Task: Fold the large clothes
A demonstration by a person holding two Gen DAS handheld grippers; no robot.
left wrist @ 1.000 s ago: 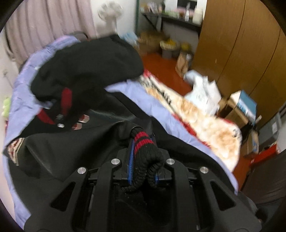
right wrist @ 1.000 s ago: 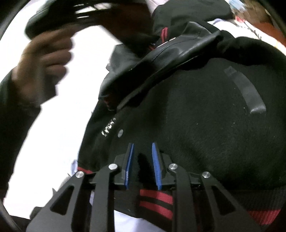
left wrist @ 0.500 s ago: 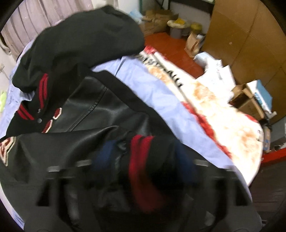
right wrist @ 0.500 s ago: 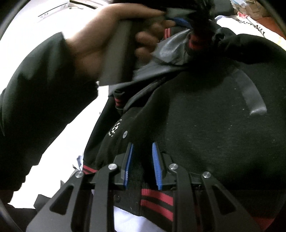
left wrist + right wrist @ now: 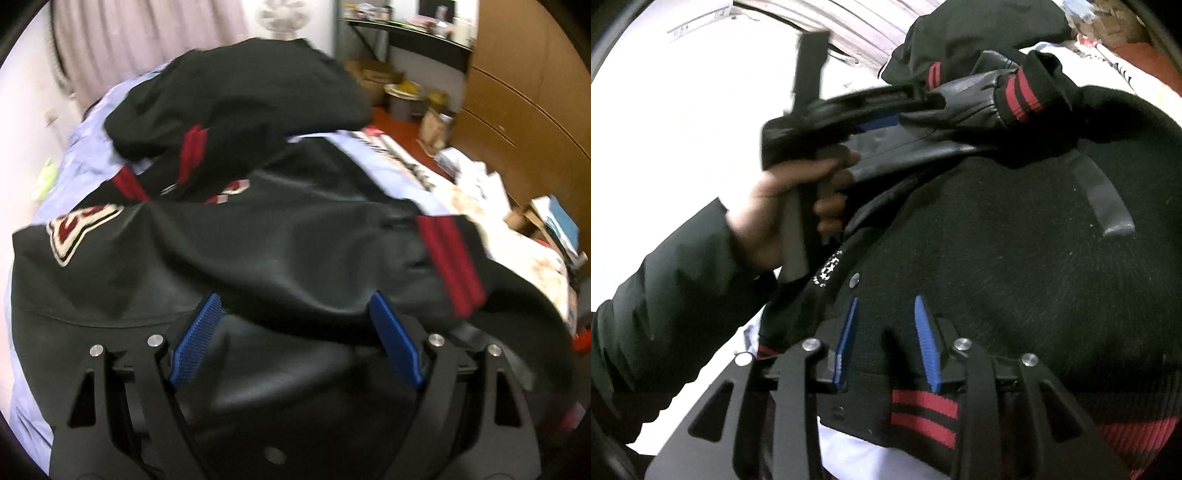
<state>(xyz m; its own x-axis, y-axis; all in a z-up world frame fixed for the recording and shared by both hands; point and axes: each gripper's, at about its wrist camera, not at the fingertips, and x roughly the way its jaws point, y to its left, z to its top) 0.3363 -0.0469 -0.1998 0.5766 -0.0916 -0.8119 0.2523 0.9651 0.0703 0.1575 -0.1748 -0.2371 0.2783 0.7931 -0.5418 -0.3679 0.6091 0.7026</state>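
Note:
A black varsity jacket (image 5: pixel 258 240) with leather sleeves and red-striped cuffs lies on a bed with a light blue sheet (image 5: pixel 74 155). Its sleeve cuff (image 5: pixel 450 258) lies across the body, just past my left gripper (image 5: pixel 295 310), which is open with blue pads wide apart over the leather sleeve. My right gripper (image 5: pixel 886 310) is shut on the jacket's wool hem edge (image 5: pixel 923 406). In the right wrist view the left gripper (image 5: pixel 849 110) hangs over the folded sleeve (image 5: pixel 979 107).
A second dark garment (image 5: pixel 240 96) is heaped at the far end of the bed. A patterned blanket (image 5: pixel 498 221) hangs off the bed's right side. A wooden wardrobe (image 5: pixel 524 92), boxes and clutter stand on the red floor at right.
My left gripper carried the striped sleeve cuff across the jacket, then opened and let it go; the cuff now lies on the jacket. The right gripper stayed shut on the hem.

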